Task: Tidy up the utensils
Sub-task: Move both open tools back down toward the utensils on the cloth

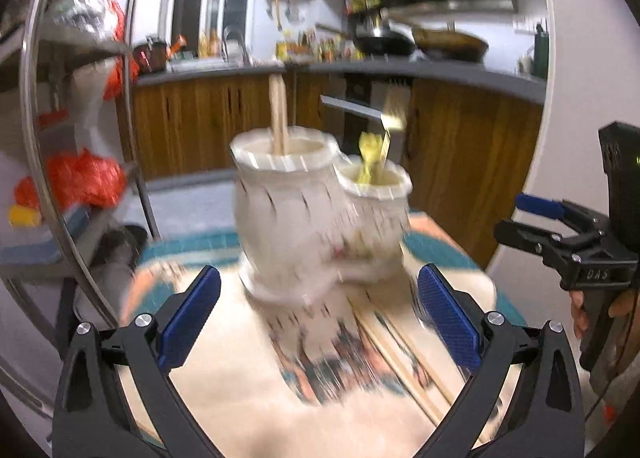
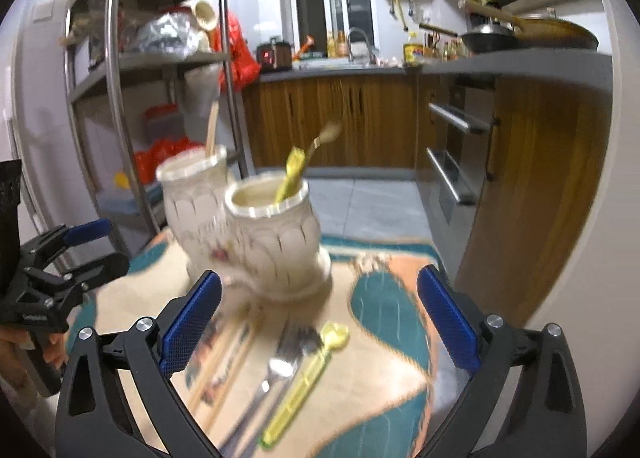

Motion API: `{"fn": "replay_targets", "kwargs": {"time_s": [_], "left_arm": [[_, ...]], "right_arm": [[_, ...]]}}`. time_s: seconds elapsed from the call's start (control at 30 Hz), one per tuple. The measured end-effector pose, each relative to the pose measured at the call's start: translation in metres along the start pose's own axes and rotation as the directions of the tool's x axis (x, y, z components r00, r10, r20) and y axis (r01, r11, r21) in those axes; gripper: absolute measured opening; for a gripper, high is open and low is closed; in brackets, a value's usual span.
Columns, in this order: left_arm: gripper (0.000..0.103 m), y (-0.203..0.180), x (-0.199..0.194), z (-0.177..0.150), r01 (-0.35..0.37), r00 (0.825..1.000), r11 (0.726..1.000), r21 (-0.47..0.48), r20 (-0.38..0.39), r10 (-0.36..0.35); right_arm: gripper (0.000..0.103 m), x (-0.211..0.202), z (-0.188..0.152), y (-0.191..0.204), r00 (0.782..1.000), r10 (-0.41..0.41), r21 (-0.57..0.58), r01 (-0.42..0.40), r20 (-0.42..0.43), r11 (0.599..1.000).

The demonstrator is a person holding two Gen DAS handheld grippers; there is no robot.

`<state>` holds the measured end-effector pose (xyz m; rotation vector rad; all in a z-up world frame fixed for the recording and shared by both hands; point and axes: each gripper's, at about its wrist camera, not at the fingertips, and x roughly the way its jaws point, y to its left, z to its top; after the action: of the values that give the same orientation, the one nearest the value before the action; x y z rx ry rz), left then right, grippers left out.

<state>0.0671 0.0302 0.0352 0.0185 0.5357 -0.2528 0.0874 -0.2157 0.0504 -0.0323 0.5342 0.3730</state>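
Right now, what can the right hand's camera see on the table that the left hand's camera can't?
Only the right wrist view shows the yellow spoon lying flat on the table, with a metal spoon and what looks like a fork beside it. Only the left wrist view shows the right gripper from outside, open. Both views show the two white holders, wooden chopsticks standing in the taller one, a yellow utensil in the shorter one, loose chopsticks on the table, and each camera's own fingers spread open.
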Motion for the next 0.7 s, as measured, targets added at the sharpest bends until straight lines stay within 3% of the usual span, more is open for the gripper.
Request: {"fn": "replay_targets", "kwargs": {"time_s": [0.23,0.37,0.6,0.7], "left_arm": [[0.097,-0.016,0.026,-0.035,0.033,0.986,0.999,-0.028,-0.161,-0.037],[0.097,-0.026,0.041,-0.050,-0.004,0.968,1.000,-0.006,-0.251,0.002],[0.097,-0.030,0.054,-0.065,-0.045,0.943,0.999,-0.010,-0.330,0.039],[0.097,-0.029,0.054,-0.067,-0.057,0.942,0.998,0.004,-0.332,0.055]], "right_arm": [[0.098,0.010,-0.033,-0.010,0.990,-0.037,0.010,0.038,-0.136,0.999],[0.098,0.014,-0.047,-0.014,0.981,-0.028,0.022,0.033,-0.190,0.999],[0.098,0.018,-0.056,-0.011,0.973,-0.034,0.005,0.036,-0.229,0.999],[0.098,0.020,-0.055,-0.010,0.971,-0.040,-0.009,0.039,-0.234,0.999]]}}
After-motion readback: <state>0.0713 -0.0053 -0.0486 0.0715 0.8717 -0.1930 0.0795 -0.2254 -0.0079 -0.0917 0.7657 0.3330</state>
